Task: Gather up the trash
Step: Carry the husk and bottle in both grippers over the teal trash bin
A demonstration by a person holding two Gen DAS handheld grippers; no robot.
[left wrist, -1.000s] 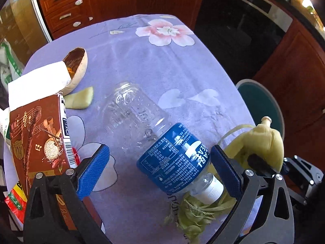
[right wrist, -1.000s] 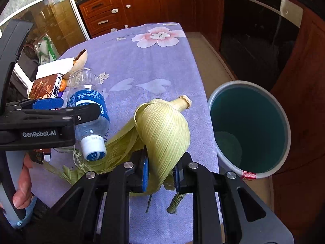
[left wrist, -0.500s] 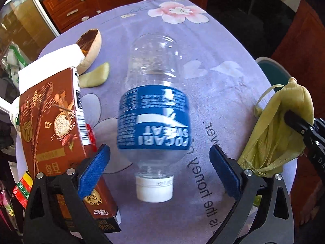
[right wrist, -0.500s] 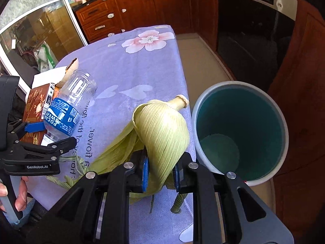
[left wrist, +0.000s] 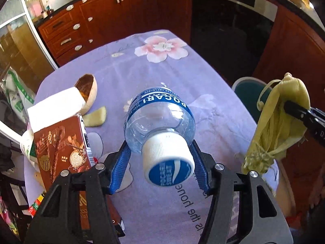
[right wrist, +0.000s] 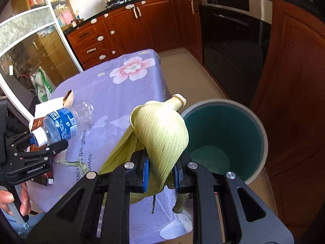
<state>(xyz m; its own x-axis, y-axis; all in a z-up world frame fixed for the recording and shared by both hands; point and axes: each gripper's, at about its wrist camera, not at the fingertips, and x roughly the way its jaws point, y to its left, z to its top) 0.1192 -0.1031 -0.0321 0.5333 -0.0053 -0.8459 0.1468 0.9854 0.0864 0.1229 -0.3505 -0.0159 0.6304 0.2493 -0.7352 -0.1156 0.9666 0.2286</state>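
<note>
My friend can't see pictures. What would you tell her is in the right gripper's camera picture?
The right gripper pinches a pale green corn husk beside an open teal bin on the floor. To its left, the left gripper is closing on an empty plastic bottle above a purple flowered tablecloth.

The far half of your purple flowered tablecloth lies open. On your left, the brown upright snack carton, white paper sheet and brown half shell block passage. Past the table's right edge, the teal round plastic bin stands open-mouthed, unobstructed above.
</note>
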